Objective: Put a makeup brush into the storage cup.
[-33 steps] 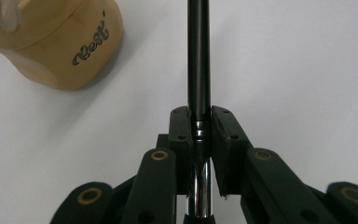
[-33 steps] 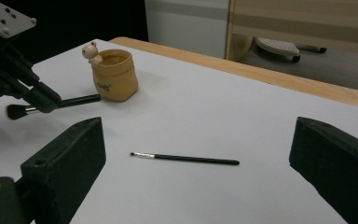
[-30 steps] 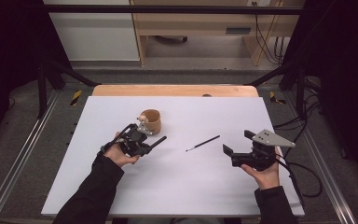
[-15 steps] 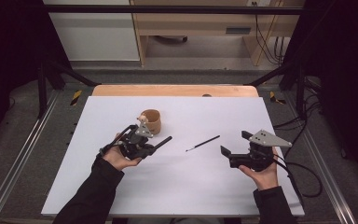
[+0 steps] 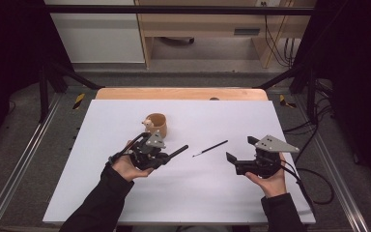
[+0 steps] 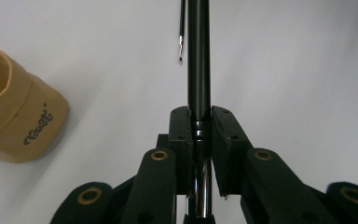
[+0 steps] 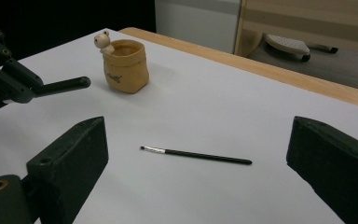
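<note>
The left gripper [image 5: 174, 153] clamps a thick black brush handle [image 6: 198, 56], level above the white table [image 5: 125, 203]; the thin brush [image 5: 210, 148] lies just beyond its tip, before the right gripper [image 5: 236, 150], whose jaws gape

Lab test rig — metal frame rails [image 5: 26, 159], black curtains [image 5: 9, 58], white tabletop [image 5: 183, 198]

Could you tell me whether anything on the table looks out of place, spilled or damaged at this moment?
Nothing stands out. The tan holder stands upright and intact on the white table, a thin brush lies flat on it, apart from the holder, and the left gripper holds a thick black brush. Nothing is spilled.
</note>
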Available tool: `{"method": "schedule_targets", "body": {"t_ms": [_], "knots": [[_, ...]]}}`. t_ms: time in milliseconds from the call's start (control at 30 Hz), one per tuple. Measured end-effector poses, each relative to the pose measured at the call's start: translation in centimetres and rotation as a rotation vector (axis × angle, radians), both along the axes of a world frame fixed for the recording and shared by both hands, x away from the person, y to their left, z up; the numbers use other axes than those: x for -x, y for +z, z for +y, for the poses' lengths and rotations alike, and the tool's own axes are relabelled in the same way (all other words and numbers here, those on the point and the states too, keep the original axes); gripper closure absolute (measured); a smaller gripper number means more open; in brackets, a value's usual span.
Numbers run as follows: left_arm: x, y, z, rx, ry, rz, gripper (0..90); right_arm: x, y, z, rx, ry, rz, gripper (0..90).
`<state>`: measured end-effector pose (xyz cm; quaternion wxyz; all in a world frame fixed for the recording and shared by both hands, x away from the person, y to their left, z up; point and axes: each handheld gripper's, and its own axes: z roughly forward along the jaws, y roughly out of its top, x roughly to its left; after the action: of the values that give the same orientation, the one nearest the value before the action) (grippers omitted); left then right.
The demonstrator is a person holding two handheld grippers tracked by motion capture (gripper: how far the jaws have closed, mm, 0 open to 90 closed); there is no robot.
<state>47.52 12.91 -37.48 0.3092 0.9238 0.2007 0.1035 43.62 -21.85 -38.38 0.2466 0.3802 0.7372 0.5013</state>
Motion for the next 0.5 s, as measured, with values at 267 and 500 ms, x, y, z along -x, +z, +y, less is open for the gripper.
{"method": "schedule_targets", "body": {"t_ms": [267,500], "knots": [[0.5,-0.1,-1.3,0.002,-0.041,0.004,78.5,0.1,0.0,0.5,0.01,0.025,0.005,6.2],[0.9,-0.2,-2.4,0.005,-0.067,0.001,78.4,0.1,-0.1,1.0,0.024,0.038,0.01,6.5]]}}
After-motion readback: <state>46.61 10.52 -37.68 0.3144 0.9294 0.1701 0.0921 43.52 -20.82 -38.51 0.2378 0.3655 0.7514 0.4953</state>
